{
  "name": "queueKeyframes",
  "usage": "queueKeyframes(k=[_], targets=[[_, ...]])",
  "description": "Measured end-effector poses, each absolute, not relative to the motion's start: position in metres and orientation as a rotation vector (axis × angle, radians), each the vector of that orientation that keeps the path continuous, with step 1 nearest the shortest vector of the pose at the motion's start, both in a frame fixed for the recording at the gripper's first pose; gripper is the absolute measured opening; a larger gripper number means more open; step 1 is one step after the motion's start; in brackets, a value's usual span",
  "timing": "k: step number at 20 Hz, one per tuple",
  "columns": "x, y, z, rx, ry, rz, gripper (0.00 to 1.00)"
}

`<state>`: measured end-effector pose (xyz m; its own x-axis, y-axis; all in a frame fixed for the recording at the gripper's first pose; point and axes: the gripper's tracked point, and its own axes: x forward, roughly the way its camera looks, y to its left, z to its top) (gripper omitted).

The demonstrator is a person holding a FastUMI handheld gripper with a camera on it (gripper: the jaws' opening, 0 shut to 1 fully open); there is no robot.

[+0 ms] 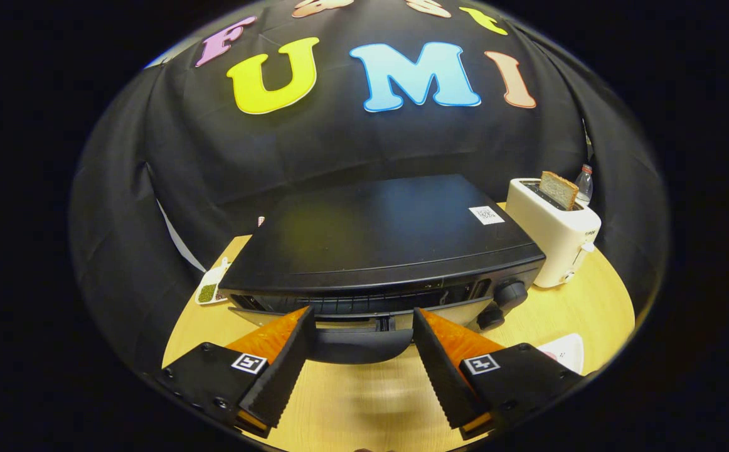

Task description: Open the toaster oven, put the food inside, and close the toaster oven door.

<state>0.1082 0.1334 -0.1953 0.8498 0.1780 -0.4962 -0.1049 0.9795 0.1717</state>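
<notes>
A black toaster oven (389, 232) sits on the round wooden table (590, 301), seen from above and in front. Its door (364, 320) leans a little outward at the top edge, leaving a narrow gap. The dark door handle (361, 345) lies between my fingers, one finger past each end of it. My gripper (361, 312) is open wide, and I cannot tell whether the fingers touch the handle. Two black knobs (510, 294) sit on the oven's right front. A white plate (566, 351) shows partly behind my right finger, what it holds hidden.
A white pop-up toaster (553, 235) with a slice of bread (558, 188) standing in it is right of the oven. Behind it is a clear bottle (584, 184). A small white dish (212, 287) with green bits lies left of the oven. Black cloth walls surround the table.
</notes>
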Motion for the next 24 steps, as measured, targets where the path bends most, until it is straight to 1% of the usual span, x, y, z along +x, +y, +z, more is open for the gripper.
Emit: queueKeyframes(k=[6,9,11,12,14,15,16,17,19,20,22,24], targets=[[0.068,0.13,-0.217,0.11,0.567,0.159,0.98],[0.044,0.127,-0.244,0.027,0.621,0.169,0.98],[0.022,0.125,-0.28,0.04,0.761,0.186,0.97],[0.009,0.124,-0.296,0.088,0.821,0.171,0.98],[-0.005,0.118,-0.325,0.123,0.873,0.152,0.98],[-0.009,0.118,-0.325,0.115,0.881,0.162,0.97],[-0.008,0.121,-0.318,0.111,0.852,0.186,0.97],[-0.006,0.124,-0.296,0.123,0.795,0.207,0.98],[0.025,0.13,-0.238,0.118,0.595,0.23,0.98],[0.041,0.124,-0.218,0.087,0.521,0.208,0.98],[0.076,0.119,-0.197,0.077,0.451,0.153,0.98],[0.103,0.119,-0.194,0.107,0.461,0.095,0.98]])
